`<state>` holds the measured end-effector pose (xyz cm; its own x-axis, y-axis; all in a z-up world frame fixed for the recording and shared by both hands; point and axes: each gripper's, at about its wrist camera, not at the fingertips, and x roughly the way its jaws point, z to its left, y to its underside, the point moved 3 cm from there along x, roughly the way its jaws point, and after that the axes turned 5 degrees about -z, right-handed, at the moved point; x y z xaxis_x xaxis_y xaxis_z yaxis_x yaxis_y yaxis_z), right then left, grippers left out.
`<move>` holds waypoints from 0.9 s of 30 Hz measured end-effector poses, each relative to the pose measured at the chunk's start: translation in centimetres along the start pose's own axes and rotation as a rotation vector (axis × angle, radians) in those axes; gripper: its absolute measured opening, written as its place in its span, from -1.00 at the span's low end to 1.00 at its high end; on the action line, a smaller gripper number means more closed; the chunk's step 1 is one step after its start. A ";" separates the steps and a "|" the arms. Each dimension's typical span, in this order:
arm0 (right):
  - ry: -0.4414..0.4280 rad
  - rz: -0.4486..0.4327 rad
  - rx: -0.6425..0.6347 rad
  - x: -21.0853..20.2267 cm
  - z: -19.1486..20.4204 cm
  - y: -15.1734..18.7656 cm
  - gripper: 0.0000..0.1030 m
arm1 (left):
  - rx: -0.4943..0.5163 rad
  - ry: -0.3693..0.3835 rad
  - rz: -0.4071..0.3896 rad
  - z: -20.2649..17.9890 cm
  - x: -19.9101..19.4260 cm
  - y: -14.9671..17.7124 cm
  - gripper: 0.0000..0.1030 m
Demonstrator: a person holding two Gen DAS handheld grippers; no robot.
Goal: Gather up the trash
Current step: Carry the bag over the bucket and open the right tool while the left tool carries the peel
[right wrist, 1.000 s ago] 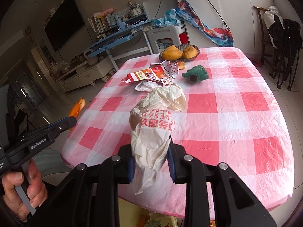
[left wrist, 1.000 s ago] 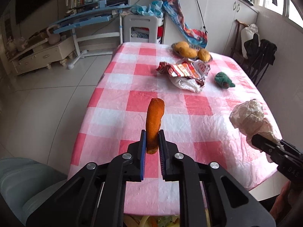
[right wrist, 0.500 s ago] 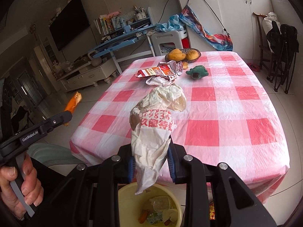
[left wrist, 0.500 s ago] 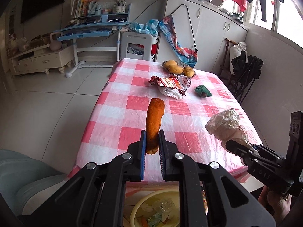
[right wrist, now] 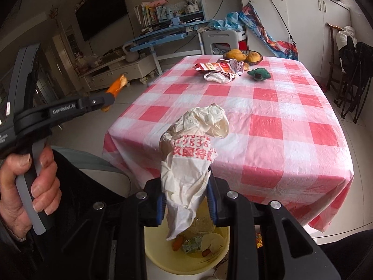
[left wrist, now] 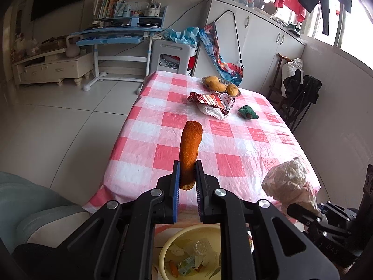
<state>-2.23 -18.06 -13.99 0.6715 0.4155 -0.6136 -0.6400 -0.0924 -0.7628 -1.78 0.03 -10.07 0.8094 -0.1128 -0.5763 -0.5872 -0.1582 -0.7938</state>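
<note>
Yellow plastic now fills the bottom of both wrist views: the bin (right wrist: 186, 252), half full of scraps, has come into sight under the tools, whereas a second ago only the checked cloth lay below them. Both grippers have drawn back off the worktop (left wrist: 233, 149) and now hang over or just short of the bin's mouth.

Nearest, the right gripper (right wrist: 186, 200) has its jaws clamped on a crumpled white paper wrapper (right wrist: 191, 144) printed in red, whose loose tail dangles down toward the bin opening. The left gripper (left wrist: 186, 182) holds its jaws shut on an orange peel (left wrist: 190, 149) that stands upright between them; from the right view it sits off to the left, gripped by the person's hand (right wrist: 28, 186), and looks less squarely above the bin.

In my judgement the carry is nearly done, and letting go of both pieces is what remains for this pair.

Farther out on the worktop lies more to collect: a torn red-and-white snack bag (left wrist: 212, 101). Just beside it rests a small green soft toy (left wrist: 248, 113), and beyond, a basket of fruit (left wrist: 220, 86), neither of which looks like trash.
</note>
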 end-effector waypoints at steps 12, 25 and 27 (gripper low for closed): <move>-0.022 0.073 -0.019 1.1 1.0 1.5 -0.41 | -0.027 0.006 -0.009 0.6 0.0 -0.2 -0.76; -0.018 0.274 -0.159 3.8 3.8 5.1 -0.04 | -0.032 -0.002 -0.008 0.8 0.0 -0.3 -0.76; -0.005 0.251 -0.144 3.5 3.4 4.8 0.09 | -0.033 -0.002 -0.008 0.8 0.0 -0.3 -0.76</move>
<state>-4.26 -14.00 -19.13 0.4966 0.3677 -0.7862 -0.7263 -0.3200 -0.6084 -1.66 0.88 -10.01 0.8143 -0.1095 -0.5700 -0.5801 -0.1910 -0.7919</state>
